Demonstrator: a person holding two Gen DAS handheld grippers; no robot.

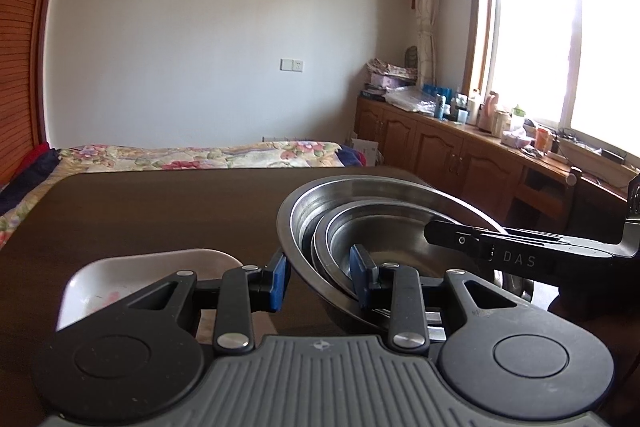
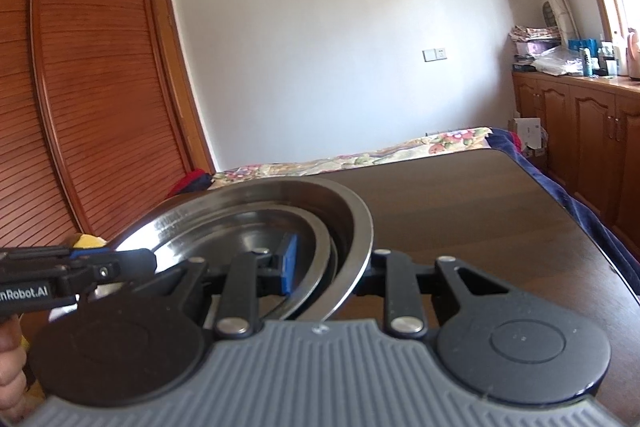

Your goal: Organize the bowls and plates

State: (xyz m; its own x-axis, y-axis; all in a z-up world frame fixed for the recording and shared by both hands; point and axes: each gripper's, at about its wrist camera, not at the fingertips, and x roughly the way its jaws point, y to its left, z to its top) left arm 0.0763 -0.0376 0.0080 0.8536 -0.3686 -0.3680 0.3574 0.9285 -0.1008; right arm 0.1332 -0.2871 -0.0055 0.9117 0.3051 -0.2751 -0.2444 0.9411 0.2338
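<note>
Several nested steel bowls [image 1: 380,203] form one stack over the dark table [image 1: 160,211]. My left gripper [image 1: 319,277] straddles the stack's near rim, one blue pad outside and one inside, shut on the bowl walls. From the right, my right gripper [image 1: 448,233] reaches over the opposite rim. In the right wrist view the steel bowls [image 2: 240,211] fill the lower middle. There my right gripper [image 2: 330,267] clamps their rim, with its right finger hidden behind the big bowl's edge. The left gripper [image 2: 136,261] comes in from the left. The stack looks tilted.
A white square dish [image 1: 120,287] lies on the table left of my left gripper. Something yellow [image 2: 86,241] shows behind the left gripper. A bed with a floral cover [image 1: 200,155] borders the table's far edge. Wooden cabinets [image 1: 440,147] run under the window at right.
</note>
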